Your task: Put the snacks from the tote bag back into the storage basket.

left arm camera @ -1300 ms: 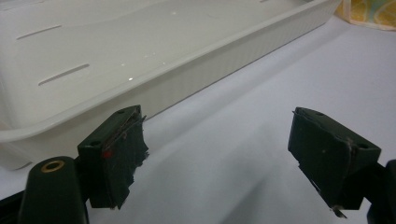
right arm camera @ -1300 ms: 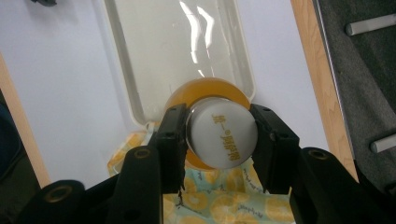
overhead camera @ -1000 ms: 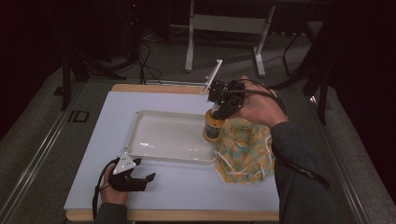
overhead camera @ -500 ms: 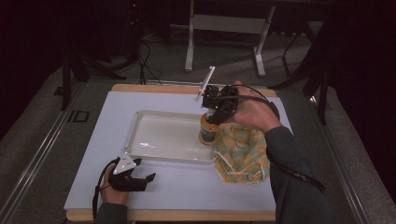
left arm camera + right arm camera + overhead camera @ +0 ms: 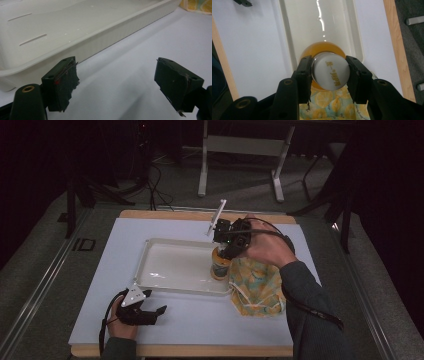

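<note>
— Where is the bottle?
— Our right gripper pinches its white cap (upright), at the tray's 3 o'clock edge.
— And the left gripper?
— Jaws spread, empty, at 7 o'clock.

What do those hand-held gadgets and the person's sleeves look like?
Both grippers are black, each with two blocky jaws faced with dark pads. The left gripper carries a grey three-cornered plate and a looping black cable. The right gripper also trails a black cable. The sleeves are dark grey.
</note>
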A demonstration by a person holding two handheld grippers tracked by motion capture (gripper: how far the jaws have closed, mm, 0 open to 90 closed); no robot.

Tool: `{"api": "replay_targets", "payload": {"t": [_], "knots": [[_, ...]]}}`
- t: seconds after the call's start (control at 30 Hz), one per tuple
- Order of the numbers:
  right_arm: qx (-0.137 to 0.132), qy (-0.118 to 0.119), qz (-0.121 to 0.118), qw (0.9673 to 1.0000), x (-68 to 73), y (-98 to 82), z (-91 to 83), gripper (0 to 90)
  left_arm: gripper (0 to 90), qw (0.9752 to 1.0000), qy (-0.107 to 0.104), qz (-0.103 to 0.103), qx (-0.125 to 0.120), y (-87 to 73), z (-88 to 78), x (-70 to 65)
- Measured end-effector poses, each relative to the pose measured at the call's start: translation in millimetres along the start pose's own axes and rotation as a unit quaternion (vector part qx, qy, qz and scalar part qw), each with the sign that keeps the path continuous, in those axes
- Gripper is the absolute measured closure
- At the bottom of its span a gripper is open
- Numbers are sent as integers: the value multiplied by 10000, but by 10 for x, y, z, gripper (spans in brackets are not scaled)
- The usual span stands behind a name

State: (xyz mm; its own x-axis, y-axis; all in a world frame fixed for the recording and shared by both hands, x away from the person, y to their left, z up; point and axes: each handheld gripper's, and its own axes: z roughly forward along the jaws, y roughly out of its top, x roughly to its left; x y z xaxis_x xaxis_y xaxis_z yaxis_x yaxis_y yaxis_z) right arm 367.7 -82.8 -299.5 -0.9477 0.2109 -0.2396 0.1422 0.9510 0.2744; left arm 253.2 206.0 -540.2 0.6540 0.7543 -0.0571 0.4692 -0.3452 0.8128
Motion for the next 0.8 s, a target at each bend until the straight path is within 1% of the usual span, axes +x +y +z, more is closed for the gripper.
{"api": "replay_targets", "payload": {"t": [0.07,0.17,0.43,0.57,0.8], "knots": [[18,21,6,10000,9,0,20,588,188,10000,-2,-3,2,0,1,0],[36,5,-49,10000,21,5,51,588,188,10000,-4,0,7,0,3,0],[57,1,3,10000,54,-6,107,588,187,10000,9,4,9,2,5,-5],[57,70,14,10000,71,-8,156,588,187,10000,5,13,21,3,7,-4],[106,107,-4,9999,98,-16,236,588,188,10000,-2,14,21,2,7,-4]]}}
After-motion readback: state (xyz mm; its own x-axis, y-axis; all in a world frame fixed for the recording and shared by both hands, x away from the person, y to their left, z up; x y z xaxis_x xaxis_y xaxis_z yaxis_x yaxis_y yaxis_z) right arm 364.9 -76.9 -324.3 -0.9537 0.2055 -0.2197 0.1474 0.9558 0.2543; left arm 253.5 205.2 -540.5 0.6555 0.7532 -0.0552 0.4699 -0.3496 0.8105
